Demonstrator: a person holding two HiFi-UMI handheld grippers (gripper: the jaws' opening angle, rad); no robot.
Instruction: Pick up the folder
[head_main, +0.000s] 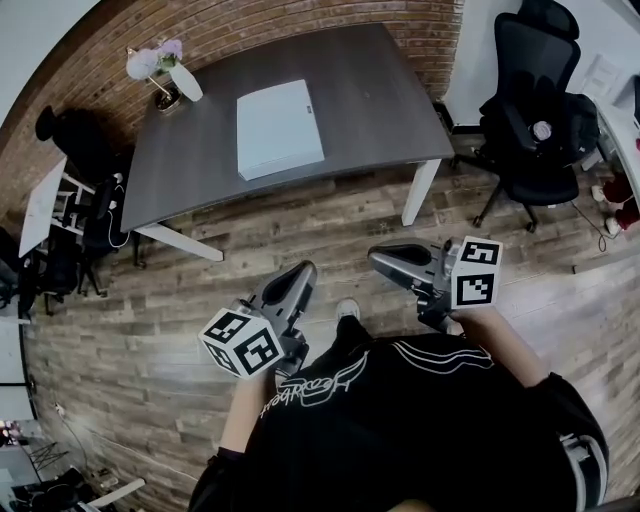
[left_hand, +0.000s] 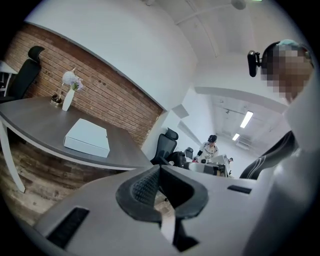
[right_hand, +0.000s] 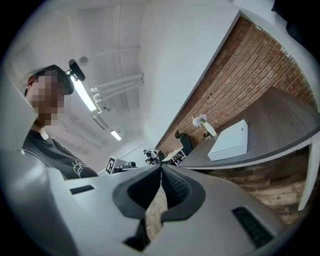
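- The folder (head_main: 280, 128), white and flat, lies closed on the dark grey table (head_main: 380, 90), near the middle of the top and a little towards its left half.
- Nothing touches the folder; both grippers are well apart from it, on the near side of the table and over the floor.
- At the far left corner of the table stands a white vase (head_main: 186, 82) with pale flowers (head_main: 150, 62), clear of the folder.
- The left gripper (head_main: 305, 268) is held low in front of the person, pointing towards the table. Its jaws are closed together with nothing between them.
- The right gripper (head_main: 376, 258) is beside it to the right, pointing left and towards the table. Its jaws are also closed and empty.
- Each gripper carries a marker cube: the left cube (head_main: 240, 342) and the right cube (head_main: 475, 272) sit close to the person's body.
- A wooden plank floor (head_main: 330, 215) runs under the table and the grippers.
- A brick wall (head_main: 250, 25) stands behind the table.
- A black office chair (head_main: 535, 110) stands to the right of the table, off its right end.
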